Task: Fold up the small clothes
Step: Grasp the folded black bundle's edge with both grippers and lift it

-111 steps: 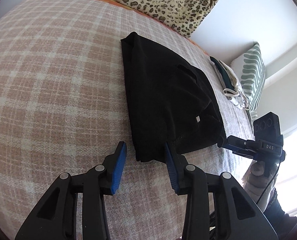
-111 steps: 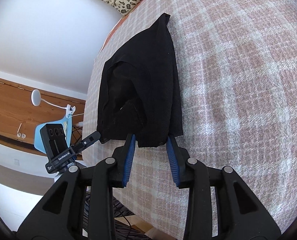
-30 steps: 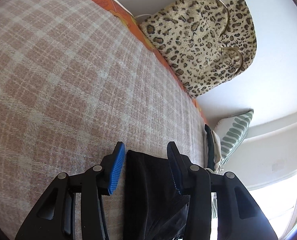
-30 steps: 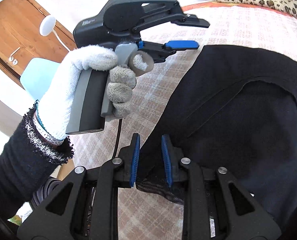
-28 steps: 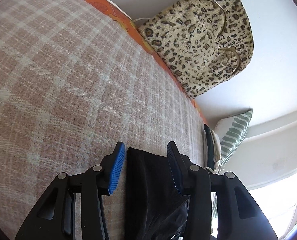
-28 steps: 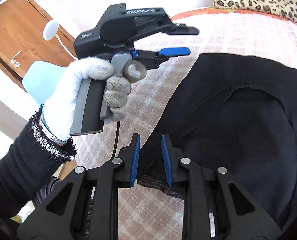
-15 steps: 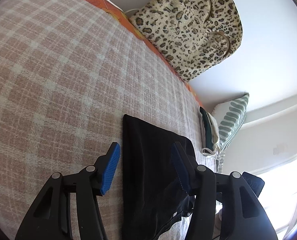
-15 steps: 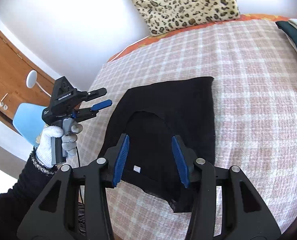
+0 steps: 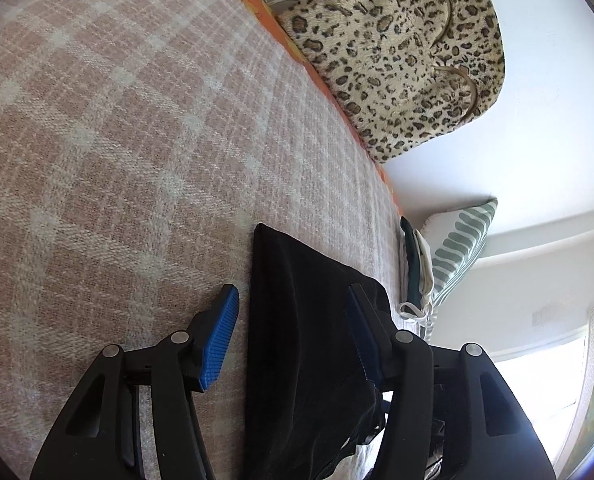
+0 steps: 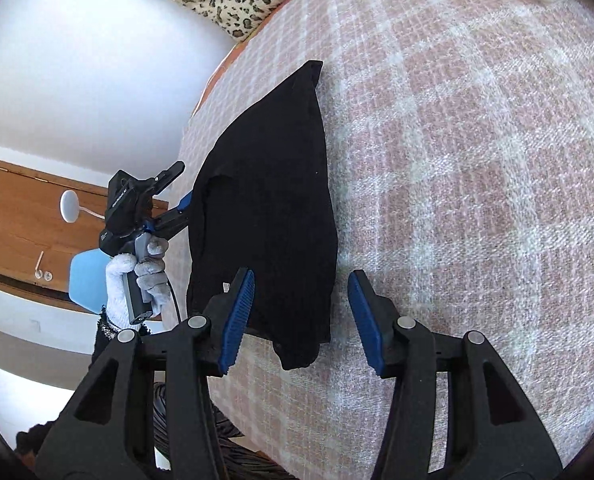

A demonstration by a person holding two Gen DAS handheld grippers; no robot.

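Observation:
A black garment [image 9: 309, 320] lies folded on the pink plaid bed cover [image 9: 117, 140]. My left gripper [image 9: 293, 332] is open, its blue pads either side of the garment's left part, holding nothing. In the right wrist view the garment [image 10: 269, 208] lies flat. My right gripper [image 10: 301, 316] is open above its near right corner and empty. The left gripper also shows in the right wrist view [image 10: 177, 188], held by a white-gloved hand at the garment's left edge.
A leopard-print bag [image 9: 401, 56] stands against the wall at the back of the bed. A green striped pillow [image 9: 457, 248] and a small pile of folded clothes [image 9: 415, 268] lie at the far right. A wooden door and blue chair [image 10: 85, 276] are left of the bed.
Both grippers have opened wide and drawn back from the garment. The right gripper let go of the garment edge, and the garment now lies folded over.

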